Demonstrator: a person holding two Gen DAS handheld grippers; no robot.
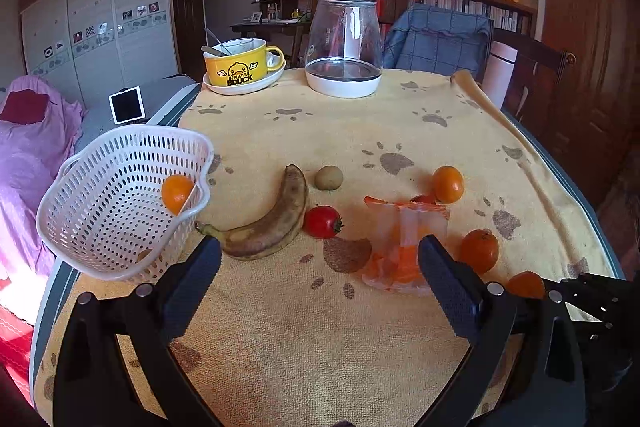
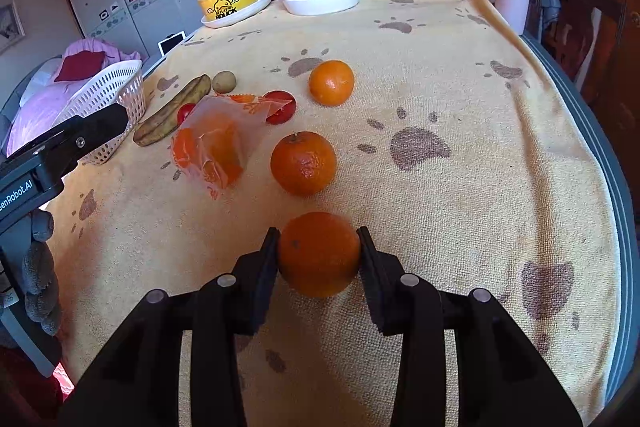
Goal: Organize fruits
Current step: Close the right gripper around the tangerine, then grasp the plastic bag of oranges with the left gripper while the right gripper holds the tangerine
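in the right wrist view alone, the right hand-held gripper clamps an orange.

Soft, even daylight fills both views, with a pinkish cast. At the near left edge a pink bedsheet blows out to white glare. Shadows on the yellow paw-print towel over the counter are faint and short. The clear glass kettle carries pale reflections. Fisheye distortion bends the counter edges, corners go black, and far bookshelves look soft.
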